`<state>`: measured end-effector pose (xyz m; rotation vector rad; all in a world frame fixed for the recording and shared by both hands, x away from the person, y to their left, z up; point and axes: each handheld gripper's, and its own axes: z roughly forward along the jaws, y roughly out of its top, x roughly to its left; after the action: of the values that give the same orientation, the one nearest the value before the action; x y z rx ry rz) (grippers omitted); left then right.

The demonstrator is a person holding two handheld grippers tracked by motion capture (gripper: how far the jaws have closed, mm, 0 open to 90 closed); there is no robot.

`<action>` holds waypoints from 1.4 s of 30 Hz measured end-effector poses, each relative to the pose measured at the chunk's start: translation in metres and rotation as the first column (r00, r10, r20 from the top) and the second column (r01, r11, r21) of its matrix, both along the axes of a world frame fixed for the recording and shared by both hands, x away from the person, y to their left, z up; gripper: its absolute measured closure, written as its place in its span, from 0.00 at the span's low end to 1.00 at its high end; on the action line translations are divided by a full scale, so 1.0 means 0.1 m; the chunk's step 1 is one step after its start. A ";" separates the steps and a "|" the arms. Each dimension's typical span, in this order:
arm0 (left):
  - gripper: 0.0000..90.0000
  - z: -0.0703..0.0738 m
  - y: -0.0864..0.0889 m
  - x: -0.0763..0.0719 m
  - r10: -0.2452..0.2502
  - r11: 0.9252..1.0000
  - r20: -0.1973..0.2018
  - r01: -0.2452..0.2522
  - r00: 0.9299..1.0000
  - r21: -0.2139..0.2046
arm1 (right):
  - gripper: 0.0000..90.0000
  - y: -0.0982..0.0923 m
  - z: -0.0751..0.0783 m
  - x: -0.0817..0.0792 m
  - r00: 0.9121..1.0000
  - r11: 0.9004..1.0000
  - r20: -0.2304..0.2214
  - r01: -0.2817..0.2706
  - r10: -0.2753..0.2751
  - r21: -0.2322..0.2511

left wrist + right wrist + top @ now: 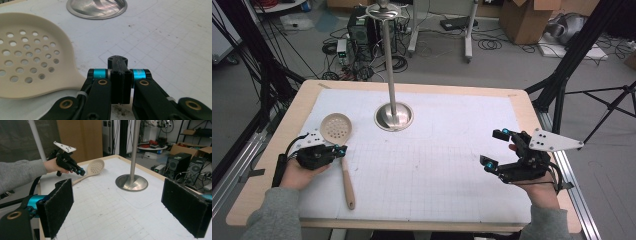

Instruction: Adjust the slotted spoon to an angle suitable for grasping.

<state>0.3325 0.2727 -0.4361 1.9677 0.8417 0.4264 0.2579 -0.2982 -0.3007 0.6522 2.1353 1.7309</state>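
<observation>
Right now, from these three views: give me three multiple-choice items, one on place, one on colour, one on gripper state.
1. Where does the slotted spoon lie relative to the metal stand?
A. left of the stand's base
B. right of the stand's base
C. hung on the stand's pole

2. What colour is the spoon?
A. black
B. beige
C. red

3. How do the two hand-held grippers stand?
A. both open
B. left hand-held gripper shut, right hand-held gripper open
C. left open, right shut on the spoon

Answers:
1. A: the high view shows it flat on the white gridded mat, to the left of the round base.
2. B: bowl and handle are beige in the high view and the left gripper view.
3. B: the left gripper view shows its pads pressed together with nothing between; the right gripper view shows its pads wide apart.
</observation>
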 end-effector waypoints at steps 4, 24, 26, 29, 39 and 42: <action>1.00 -0.06 -0.04 0.04 0.004 0.999 -0.020 -0.003 1.000 0.041 | 0.11 -0.03 0.00 -0.01 1.000 1.000 -0.002 0.005 -0.005 0.004; 1.00 -0.12 -0.07 -0.06 0.043 0.994 0.025 -0.045 0.999 0.097 | 0.11 -0.02 -0.02 -0.03 1.000 1.000 -0.004 -0.004 0.004 -0.006; 1.00 -0.13 -0.03 -0.09 0.047 0.995 0.021 -0.048 0.999 0.088 | 0.11 0.00 -0.02 -0.03 1.000 1.000 -0.004 -0.008 0.008 -0.010; 1.00 -0.13 0.02 -0.16 0.056 0.995 0.015 -0.057 0.998 0.078 | 0.11 0.02 -0.02 -0.03 1.000 1.000 -0.001 -0.016 0.016 -0.015; 1.00 -0.12 0.13 -0.35 0.072 0.993 0.017 -0.074 0.997 0.089 | 0.11 0.14 -0.03 0.04 0.999 0.999 -0.009 -0.042 0.042 -0.026; 1.00 -0.12 0.13 -0.36 0.067 0.995 0.002 -0.067 0.998 0.067 | 0.11 0.16 -0.03 0.05 0.999 0.999 -0.010 -0.049 0.048 -0.025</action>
<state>0.2963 0.2853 -0.4483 2.0052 0.9061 0.4999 0.2629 -0.2823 -0.3035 0.6076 2.1924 1.7263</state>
